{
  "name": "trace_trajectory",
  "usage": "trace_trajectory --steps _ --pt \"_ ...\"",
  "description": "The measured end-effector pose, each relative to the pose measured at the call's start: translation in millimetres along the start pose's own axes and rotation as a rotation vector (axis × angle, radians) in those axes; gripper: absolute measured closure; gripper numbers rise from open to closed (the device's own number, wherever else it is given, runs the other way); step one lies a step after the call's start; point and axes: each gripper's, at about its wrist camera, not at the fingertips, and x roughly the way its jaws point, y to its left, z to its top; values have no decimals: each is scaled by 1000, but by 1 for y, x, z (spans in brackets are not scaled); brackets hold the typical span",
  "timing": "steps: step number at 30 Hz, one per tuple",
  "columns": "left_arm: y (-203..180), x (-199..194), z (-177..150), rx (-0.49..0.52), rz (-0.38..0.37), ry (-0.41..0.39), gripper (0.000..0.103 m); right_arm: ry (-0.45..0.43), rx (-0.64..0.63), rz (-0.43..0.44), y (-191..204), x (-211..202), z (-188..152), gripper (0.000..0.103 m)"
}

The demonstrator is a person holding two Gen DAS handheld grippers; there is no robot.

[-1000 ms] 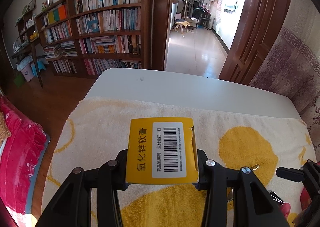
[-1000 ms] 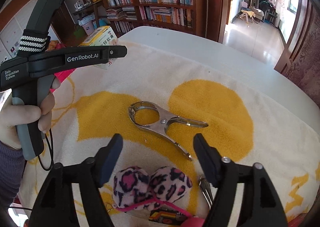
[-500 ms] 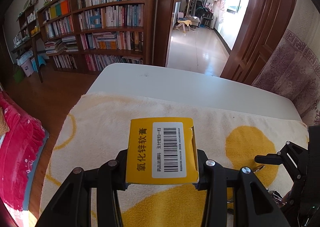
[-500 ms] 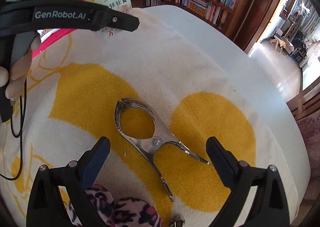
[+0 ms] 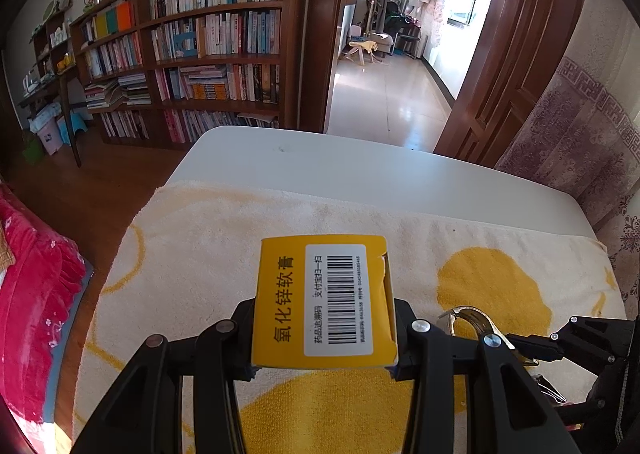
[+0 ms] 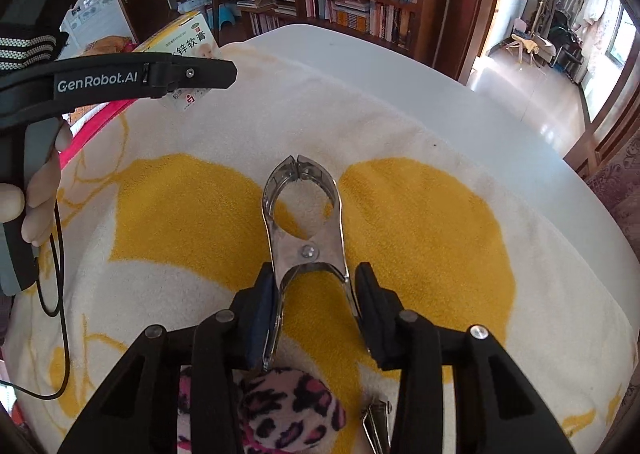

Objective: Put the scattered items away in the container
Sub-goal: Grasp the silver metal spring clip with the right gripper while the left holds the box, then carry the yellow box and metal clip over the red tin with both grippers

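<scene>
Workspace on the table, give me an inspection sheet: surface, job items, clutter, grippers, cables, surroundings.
Surface: white table covered by a cream and yellow towel.
Job's things: yellow box; metal clamp lying on the towel; leopard-print item at the near edge; container not seen.
Clutter: small metal clip.
Grippers: left gripper shut on the yellow box; right gripper has just been closing, pads now against the clamp's handles.
Cables: black cable hanging below the left hand.
Surroundings: bookshelves, wooden door.

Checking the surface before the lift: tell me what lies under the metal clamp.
The metal clamp lies on a cream towel with yellow patches, seen through its loop. Its handles sit between the right gripper fingers; the towel beneath them is partly hidden.
</scene>
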Motion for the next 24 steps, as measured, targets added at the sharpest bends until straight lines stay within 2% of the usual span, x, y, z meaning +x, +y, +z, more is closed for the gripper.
trace_trajectory --steps 6,13,24 --pt "-5 -13 -2 12 -1 -15 57 -121 118 -62 -8 -41 -7 59" --pt "-17 -33 -10 30 -7 -29 57 -234 246 -77 -8 -74 -30 59" --pt "-57 -75 -34 118 -8 -83 57 -384 384 -99 6 -132 -91 60"
